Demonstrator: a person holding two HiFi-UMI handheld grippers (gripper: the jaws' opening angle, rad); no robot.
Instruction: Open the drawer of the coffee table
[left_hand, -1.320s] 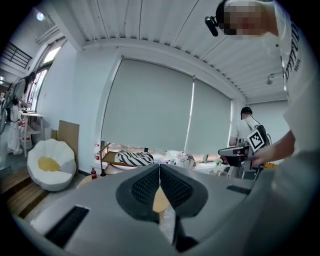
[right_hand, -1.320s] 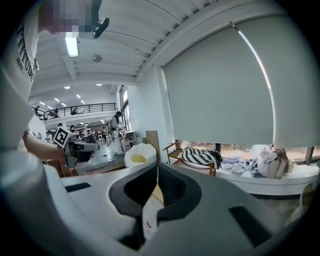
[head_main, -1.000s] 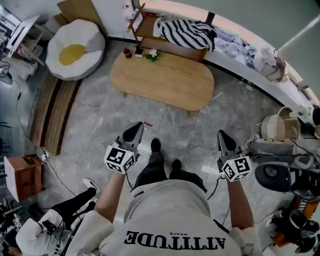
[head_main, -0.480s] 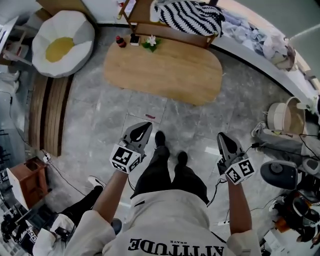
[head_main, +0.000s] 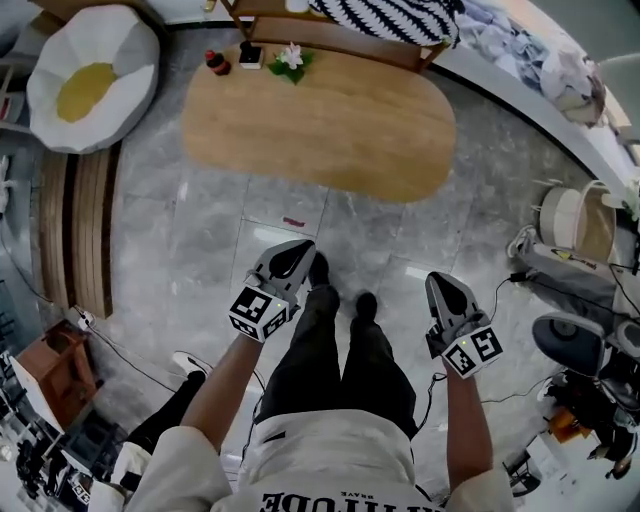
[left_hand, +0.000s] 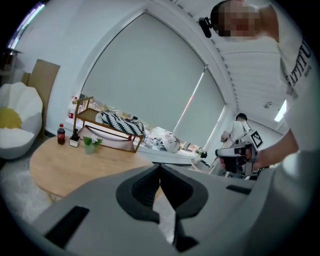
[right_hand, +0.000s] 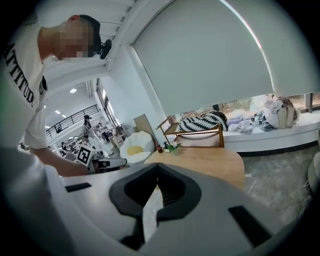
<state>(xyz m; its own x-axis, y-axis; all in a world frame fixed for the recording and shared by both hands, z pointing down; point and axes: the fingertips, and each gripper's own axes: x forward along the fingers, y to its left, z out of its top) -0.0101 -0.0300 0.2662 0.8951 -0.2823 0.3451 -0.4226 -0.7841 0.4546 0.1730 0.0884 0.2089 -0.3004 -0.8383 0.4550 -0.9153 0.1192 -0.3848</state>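
Observation:
The oval wooden coffee table (head_main: 330, 125) stands on the grey tiled floor ahead of the person's feet; from above only its top shows, and no drawer is in sight. My left gripper (head_main: 300, 250) hangs short of the table's near edge, left of the legs, jaws shut on nothing. My right gripper (head_main: 440, 282) is level with it on the right, also shut and empty. In the left gripper view the shut jaw tips (left_hand: 160, 167) point at the table (left_hand: 75, 160). The right gripper view shows its shut tips (right_hand: 158, 167) before the table (right_hand: 210, 160).
A cola bottle (head_main: 215, 62) and a small plant (head_main: 292, 58) stand at the table's far edge. Behind is a wooden rack with a striped cloth (head_main: 390, 18). An egg-shaped cushion (head_main: 85, 85) lies far left, wooden slats (head_main: 75, 230) left, equipment and cables (head_main: 580, 340) right.
Both grippers have sunk and come forward toward the table, staying shut. The person has stepped closer, so the table looks larger and nearer.

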